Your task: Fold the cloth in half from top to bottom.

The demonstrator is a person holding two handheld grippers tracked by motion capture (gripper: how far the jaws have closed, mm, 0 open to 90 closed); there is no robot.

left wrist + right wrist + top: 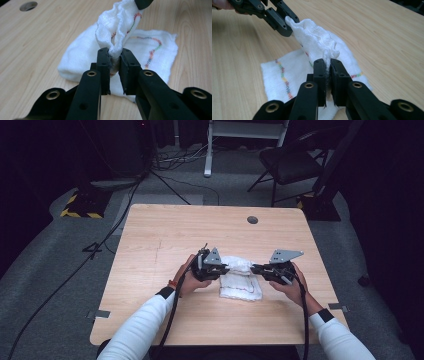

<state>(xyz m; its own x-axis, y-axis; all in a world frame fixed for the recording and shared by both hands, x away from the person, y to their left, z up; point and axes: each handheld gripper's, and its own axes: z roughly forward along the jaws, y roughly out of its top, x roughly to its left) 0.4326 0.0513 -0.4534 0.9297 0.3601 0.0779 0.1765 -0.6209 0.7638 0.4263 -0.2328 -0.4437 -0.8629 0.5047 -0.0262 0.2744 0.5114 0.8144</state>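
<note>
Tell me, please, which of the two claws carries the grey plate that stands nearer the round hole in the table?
The right claw: its grey plate lies closer to the hole than the left claw's plate. Both pinch the white cloth.

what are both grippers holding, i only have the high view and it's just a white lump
Observer: A white cloth with a stitched line in many colours; the left gripper is shut on a bunched edge of it.
Operator: and the right one
Observer: The right gripper is shut on the same raised edge, at its other end.
Operator: is the whole thing off the table
Observer: No. The gripped edge is lifted into a ridge, while the rest lies flat on the table.
</note>
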